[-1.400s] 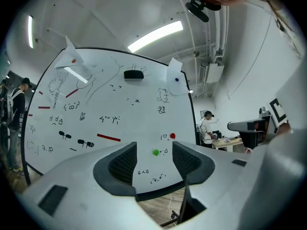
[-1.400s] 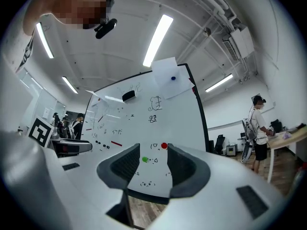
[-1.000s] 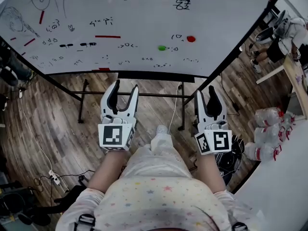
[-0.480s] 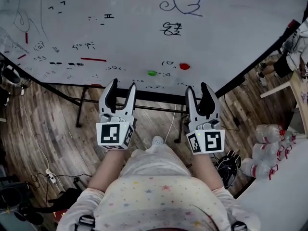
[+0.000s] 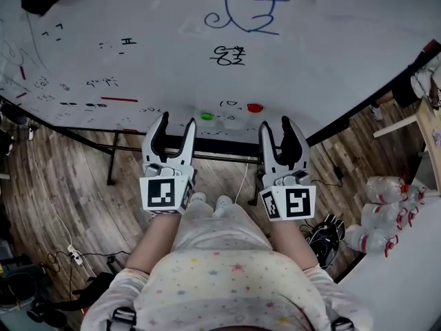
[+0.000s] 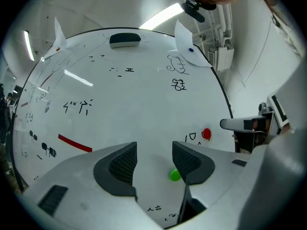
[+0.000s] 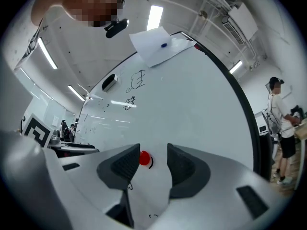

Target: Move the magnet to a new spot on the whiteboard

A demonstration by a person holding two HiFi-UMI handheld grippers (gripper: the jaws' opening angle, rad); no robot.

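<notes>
1. Two magnets sit on the whiteboard [image 5: 172, 40] near its bottom edge: a green magnet [image 5: 206, 116] and, to its right and a bit higher, a red magnet [image 5: 255, 107]. The task doesn't say which one, and we can't tell yet.
2. Left gripper [image 5: 177, 120]: jaws spread, nothing btwn them. Right gripper [image 5: 275, 124]: jaws spread too, nothing held. Both point at the bottom edge and appear short of the board.
3. Key relation: in the right gripper view the red magnet shows ahead in the gap, close to the left jaw, so it's roughly lined up but off-centre. In the left gripper view the green magnet peeks out right by the inner edge of the right jaw, less centred.
4. Our read: approach stage, no grasp yet. The right gripper looks the better fit for red. It'd need a small shift left, then fwd to the board, then close.
5. Risk, we reckon: the magnets are small, round and low, so the jaws could slip off or scrape the board.
</notes>
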